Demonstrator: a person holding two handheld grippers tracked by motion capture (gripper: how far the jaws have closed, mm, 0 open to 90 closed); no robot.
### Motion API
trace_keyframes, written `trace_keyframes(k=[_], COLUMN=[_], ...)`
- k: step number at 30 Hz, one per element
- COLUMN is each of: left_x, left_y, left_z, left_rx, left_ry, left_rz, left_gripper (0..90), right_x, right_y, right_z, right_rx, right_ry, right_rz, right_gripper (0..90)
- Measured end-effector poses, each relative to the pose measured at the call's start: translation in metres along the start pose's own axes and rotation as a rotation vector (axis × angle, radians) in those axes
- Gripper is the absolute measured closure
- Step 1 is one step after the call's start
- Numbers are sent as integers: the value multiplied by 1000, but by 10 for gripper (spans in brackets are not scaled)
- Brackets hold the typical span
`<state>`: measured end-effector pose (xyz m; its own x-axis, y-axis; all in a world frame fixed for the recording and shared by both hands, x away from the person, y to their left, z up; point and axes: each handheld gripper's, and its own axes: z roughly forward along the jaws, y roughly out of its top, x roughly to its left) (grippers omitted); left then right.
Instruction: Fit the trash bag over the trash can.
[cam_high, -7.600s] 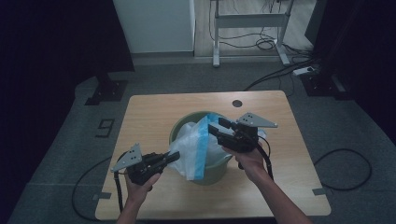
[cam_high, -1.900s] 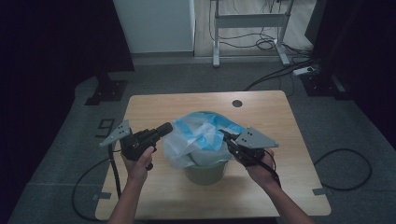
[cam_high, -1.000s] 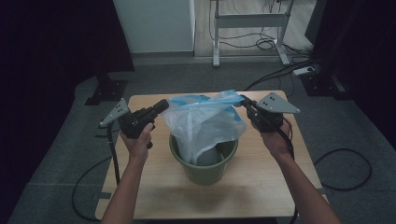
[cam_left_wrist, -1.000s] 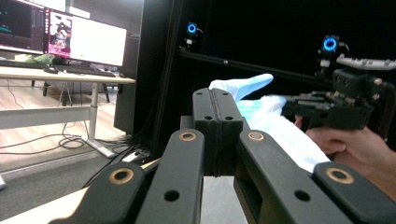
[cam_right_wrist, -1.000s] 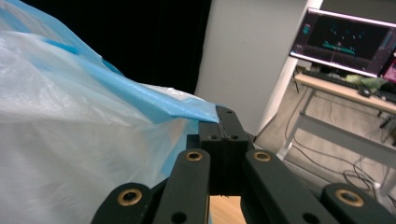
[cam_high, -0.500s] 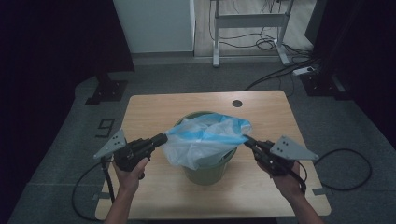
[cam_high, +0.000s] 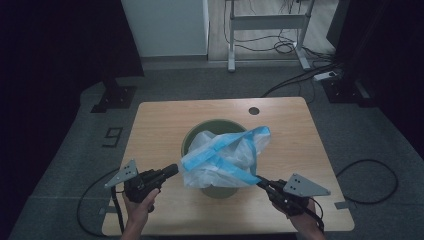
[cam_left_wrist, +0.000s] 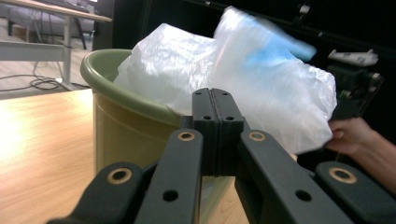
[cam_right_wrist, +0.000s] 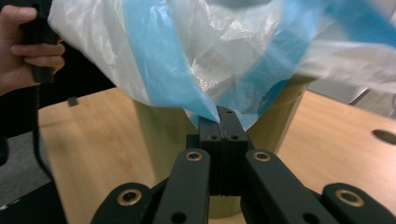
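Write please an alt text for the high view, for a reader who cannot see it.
Two hand-held claws stretch a white and blue plastic bag over a green bin on a wooden table. The left claw and the right claw each pinch one edge of the bag.

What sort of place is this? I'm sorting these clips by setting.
Probably a lab or recording studio, not a home: a lone wooden table on grey floor, dark curtains around it, cables trailing to a power strip, and a bare desk frame behind.
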<state>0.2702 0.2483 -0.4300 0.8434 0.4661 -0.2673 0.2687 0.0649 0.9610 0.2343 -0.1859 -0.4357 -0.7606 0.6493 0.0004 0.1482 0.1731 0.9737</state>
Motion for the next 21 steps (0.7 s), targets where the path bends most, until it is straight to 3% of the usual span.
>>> trace_keyframes(k=[4,8,13,18,21], left_x=[2,-8,-14,-13,-13], left_y=[4,19,40,62,76], left_z=[-1,0,-1,-7,-6], left_rx=[-23,-48,-39,-38,-21], left_ry=[-19,25,57,68,54], left_rz=[-7,37,86,105,121], left_gripper=[879,626,459,404,388], right_x=[5,2,-1,-3,-4], right_y=[0,11,21,27,29], right_z=[2,2,3,4,4], right_rx=[1,-12,-12,-9,-1], right_ry=[11,2,-9,-15,-17], right_rz=[-14,-29,-47,-64,-74], right_gripper=[890,890,890,890,890])
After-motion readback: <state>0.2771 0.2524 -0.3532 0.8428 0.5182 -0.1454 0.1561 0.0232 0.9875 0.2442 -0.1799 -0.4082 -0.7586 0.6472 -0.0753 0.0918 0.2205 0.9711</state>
